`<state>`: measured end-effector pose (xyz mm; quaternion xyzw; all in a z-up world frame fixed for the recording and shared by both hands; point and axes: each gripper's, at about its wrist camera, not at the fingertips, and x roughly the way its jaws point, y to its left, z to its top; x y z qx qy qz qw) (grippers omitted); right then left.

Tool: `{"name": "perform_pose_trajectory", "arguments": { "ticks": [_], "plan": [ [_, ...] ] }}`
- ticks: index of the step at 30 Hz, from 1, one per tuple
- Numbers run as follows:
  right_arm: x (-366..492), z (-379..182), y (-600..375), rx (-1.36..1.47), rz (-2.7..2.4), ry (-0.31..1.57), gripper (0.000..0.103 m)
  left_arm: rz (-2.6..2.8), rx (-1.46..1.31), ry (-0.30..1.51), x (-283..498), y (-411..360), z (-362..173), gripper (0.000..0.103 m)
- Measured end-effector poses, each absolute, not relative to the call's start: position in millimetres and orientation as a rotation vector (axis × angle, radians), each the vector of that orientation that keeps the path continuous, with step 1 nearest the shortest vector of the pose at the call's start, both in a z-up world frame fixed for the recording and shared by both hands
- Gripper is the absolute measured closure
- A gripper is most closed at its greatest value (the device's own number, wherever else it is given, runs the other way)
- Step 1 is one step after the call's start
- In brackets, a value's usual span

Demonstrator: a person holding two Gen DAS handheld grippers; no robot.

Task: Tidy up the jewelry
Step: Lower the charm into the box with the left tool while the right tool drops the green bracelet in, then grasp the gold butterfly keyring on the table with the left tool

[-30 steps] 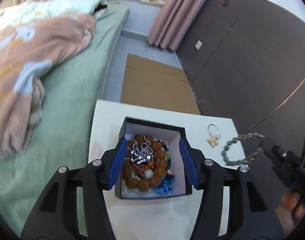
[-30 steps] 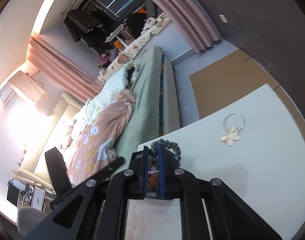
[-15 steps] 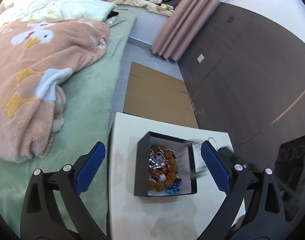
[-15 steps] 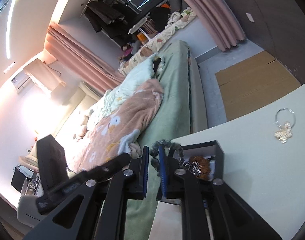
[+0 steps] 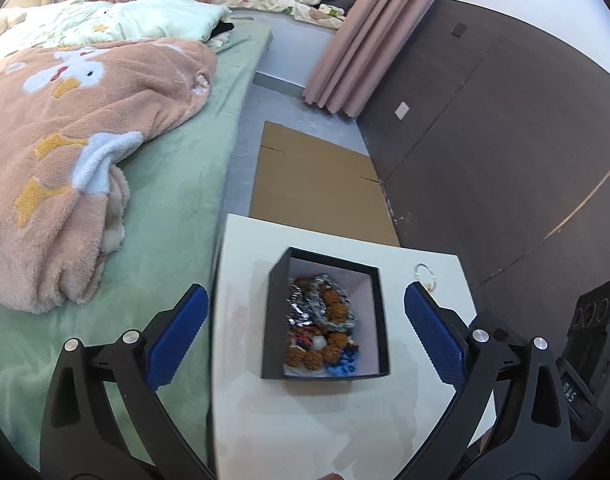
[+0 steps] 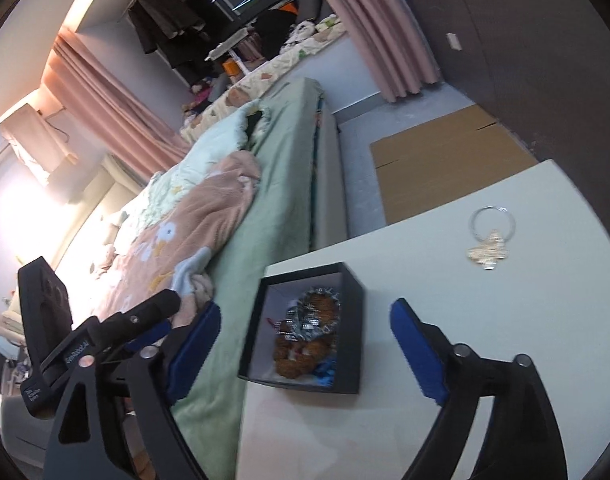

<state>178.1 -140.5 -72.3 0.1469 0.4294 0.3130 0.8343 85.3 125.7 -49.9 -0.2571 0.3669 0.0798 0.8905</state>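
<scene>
A black jewelry box [image 5: 275, 316] sits open on the white table [image 5: 289, 412]. It holds brown bead bracelets [image 5: 333, 308], a grey-green bead bracelet [image 5: 325, 320], silver pieces and a blue item [image 5: 345, 366]. The box also shows in the right wrist view [image 6: 351, 332]. A silver ring with a gold charm [image 6: 489, 240] lies on the table to the right of the box; it shows small in the left wrist view [image 5: 425, 274]. My left gripper [image 5: 305, 336] is open, raised above the box. My right gripper [image 6: 305, 344] is open and empty above the box.
A bed with a green sheet [image 5: 173, 200] and a pink blanket [image 5: 65, 132] runs along the table's left edge. Flat cardboard [image 5: 317, 184] lies on the floor beyond the table. A dark wall [image 5: 505, 140] stands to the right.
My right gripper opened and let go of the grey-green bead bracelet, which now lies in the box. My left gripper opened wide and both grippers rose away from the box.
</scene>
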Motion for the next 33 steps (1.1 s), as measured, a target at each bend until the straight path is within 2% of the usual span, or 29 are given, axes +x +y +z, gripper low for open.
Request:
{"name": "perform_pose_trajectory", "arguments": {
  "ticks": [5, 12, 33],
  "plan": [
    [176.6, -71.3, -163.6, 0.255, 0.578, 0.92, 0.008, 0.15, -0.405, 0.739, 82.2, 93.8, -42.0, 0.005],
    [180.7, -67.9, -204.4, 0.288, 0.493, 0.925, 0.008, 0.125, -0.401, 0.71, 80.5, 68.2, -37.4, 0.005],
    [203.1, -62.4, -310.5, 0.424, 0.402, 0.949, 0.008, 0.028, -0.268, 0.829, 148.3, -28.9, -40.6, 0.005]
  ]
}}
